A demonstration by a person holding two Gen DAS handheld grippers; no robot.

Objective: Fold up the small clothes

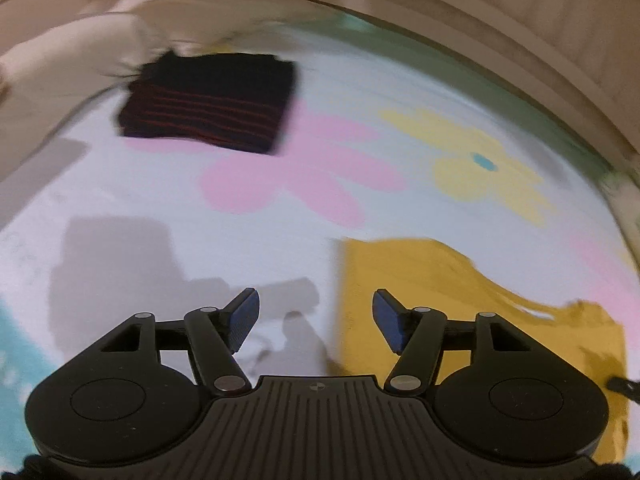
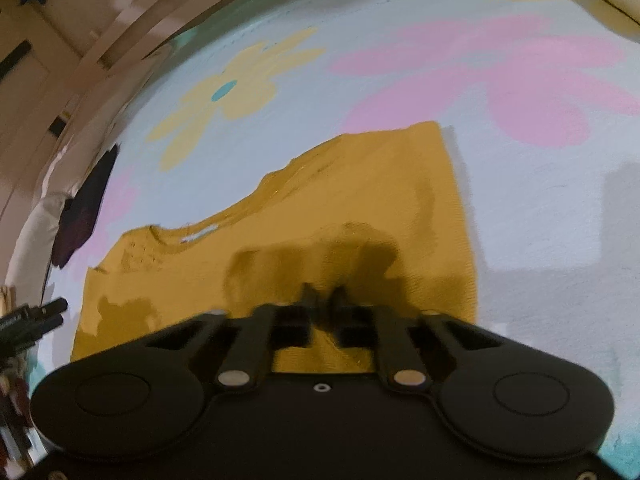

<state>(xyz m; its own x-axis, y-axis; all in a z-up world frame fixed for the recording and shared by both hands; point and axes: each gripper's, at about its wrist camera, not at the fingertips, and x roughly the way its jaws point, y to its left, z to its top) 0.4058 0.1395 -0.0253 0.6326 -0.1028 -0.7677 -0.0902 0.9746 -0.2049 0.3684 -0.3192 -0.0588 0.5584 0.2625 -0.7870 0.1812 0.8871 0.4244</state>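
Mustard-yellow garment (image 2: pixel 304 240) lying flat on a pale-blue flowered sheet (image 1: pixel 280 248), partly folded: one long straight edge along its side, wavy edge at the far end, neckline with a small white label at the near-left in the right wrist view.

Right gripper (image 2: pixel 323 296) low over the garment's near edge, pointing steeply down. Jaws drawn nearly together, only a narrow slit between the tips. Yellow cloth directly under and behind the tips; a pinch on the fabric looks likely, but blur makes actual contact impossible to confirm. Gripper shadow cast dark on the cloth just ahead.

Left gripper (image 1: pixel 316 320) hovering over bare sheet just beside the garment's straight edge. Jaws about half open, blue pads (image 1: pixel 244 320) facing each other, nothing between them. Garment (image 1: pixel 460 312) off to the right pad's side, not touched. Gripper shadow on the sheet to the left.

Dark folded cloth with thin red stripes (image 1: pixel 208 108) lying well apart at the far end of the sheet, partly over a pink flower print (image 1: pixel 304 172). Yellow flower print with teal centre (image 1: pixel 480 168) beyond the garment. Dark purple cloth (image 2: pixel 86 208) at the sheet's left rim in the right wrist view. Beige wood frame (image 1: pixel 540 40) curving round the sheet's far side. Both views motion-blurred.
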